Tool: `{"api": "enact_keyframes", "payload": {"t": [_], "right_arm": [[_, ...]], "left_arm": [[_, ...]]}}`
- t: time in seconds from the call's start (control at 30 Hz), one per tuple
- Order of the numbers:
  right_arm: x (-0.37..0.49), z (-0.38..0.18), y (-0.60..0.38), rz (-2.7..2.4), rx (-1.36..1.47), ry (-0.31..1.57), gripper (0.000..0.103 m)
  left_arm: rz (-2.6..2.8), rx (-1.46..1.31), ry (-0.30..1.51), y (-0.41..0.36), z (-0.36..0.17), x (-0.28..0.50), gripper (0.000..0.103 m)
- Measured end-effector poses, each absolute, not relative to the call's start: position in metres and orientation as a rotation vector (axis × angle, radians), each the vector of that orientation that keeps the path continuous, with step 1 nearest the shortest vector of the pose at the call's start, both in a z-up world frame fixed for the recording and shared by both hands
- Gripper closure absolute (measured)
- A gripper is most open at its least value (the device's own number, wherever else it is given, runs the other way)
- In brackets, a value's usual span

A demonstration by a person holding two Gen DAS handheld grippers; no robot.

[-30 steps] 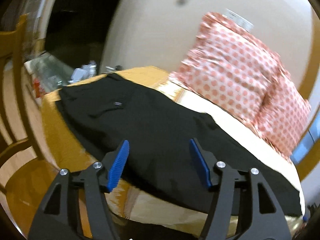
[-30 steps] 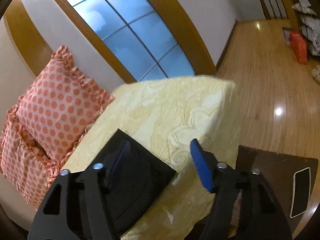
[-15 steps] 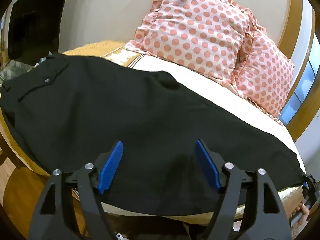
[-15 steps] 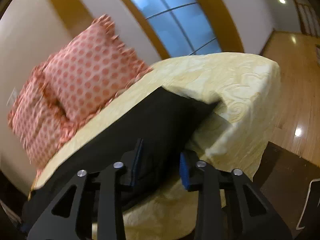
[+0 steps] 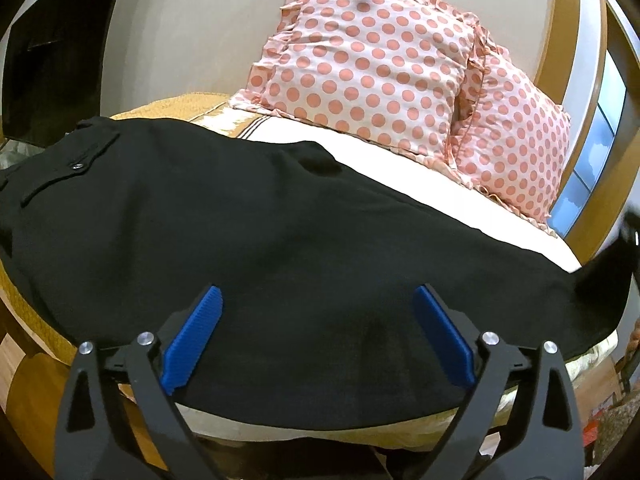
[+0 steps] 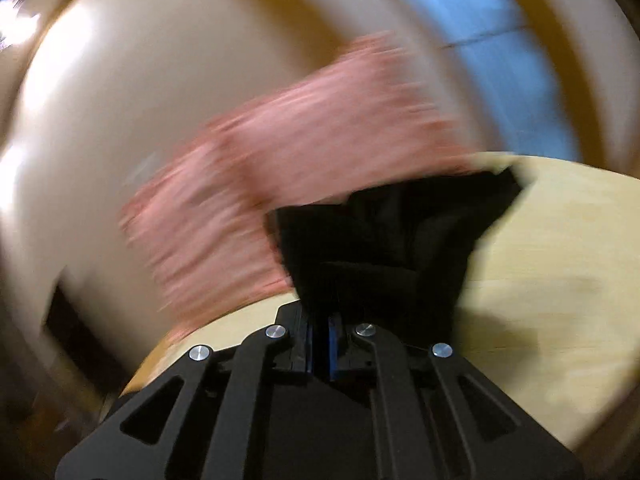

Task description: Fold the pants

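Observation:
Black pants (image 5: 224, 220) lie lengthwise across the bed, waistband with a button at the left, leg ends at the right. My left gripper (image 5: 316, 320) is open, its blue pads hovering over the near edge of the pants around mid-leg. My right gripper (image 6: 320, 344) is shut on the leg end of the pants (image 6: 392, 240) and lifts it off the bed; that view is blurred by motion. In the left wrist view the lifted leg end (image 5: 608, 268) rises at the far right.
Two pink polka-dot pillows (image 5: 372, 60) lean on the wall at the back of the bed. The cream bedspread (image 5: 400, 160) shows behind the pants. A window (image 5: 592, 140) is at the right, wooden floor (image 5: 28, 392) at the lower left.
My right gripper closed on the leg end and is swinging it up and leftward. My left gripper moved in closer over the pants and stays open.

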State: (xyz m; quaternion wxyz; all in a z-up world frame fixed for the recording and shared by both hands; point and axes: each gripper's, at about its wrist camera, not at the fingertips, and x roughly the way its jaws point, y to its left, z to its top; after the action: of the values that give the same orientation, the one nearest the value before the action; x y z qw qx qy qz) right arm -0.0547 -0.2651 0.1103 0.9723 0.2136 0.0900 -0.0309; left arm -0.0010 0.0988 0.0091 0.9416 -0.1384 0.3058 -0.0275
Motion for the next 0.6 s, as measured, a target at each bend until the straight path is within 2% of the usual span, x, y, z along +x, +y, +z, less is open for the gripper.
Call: {"api": "enact_keyframes", "payload": {"t": [0.07, 0.17, 0.27, 0.37, 0.5, 0.6], "right_arm": [[-0.011, 0.103, -0.200, 0.123, 0.336, 0.292, 0.098], [0.041, 0.055, -0.118, 0.292, 0.207, 0.534, 0.098], [0.066, 0.010, -0.086, 0.319, 0.179, 0.710, 0.098], [0.071, 0.010, -0.079, 0.305, 0.168, 0.704, 0.098], [0.065, 0.034, -0.075, 0.277, 0.169, 0.585, 0.098], [0.071, 0.026, -0.047, 0.284, 0.038, 0.619, 0.098]], "left_arm": [[-0.048, -0.289, 0.615, 0.098, 0.009, -0.002, 0.006], [-0.053, -0.310, 0.615, 0.101, 0.012, -0.005, 0.006], [-0.081, -0.358, 0.607, 0.113, 0.022, -0.015, 0.006], [-0.028, -0.372, 0.550, 0.138, 0.038, -0.031, 0.006], [0.087, -0.456, 0.497, 0.184, 0.046, -0.046, 0.006], [0.168, -0.561, 0.501, 0.218, 0.039, -0.051, 0.007]]}}
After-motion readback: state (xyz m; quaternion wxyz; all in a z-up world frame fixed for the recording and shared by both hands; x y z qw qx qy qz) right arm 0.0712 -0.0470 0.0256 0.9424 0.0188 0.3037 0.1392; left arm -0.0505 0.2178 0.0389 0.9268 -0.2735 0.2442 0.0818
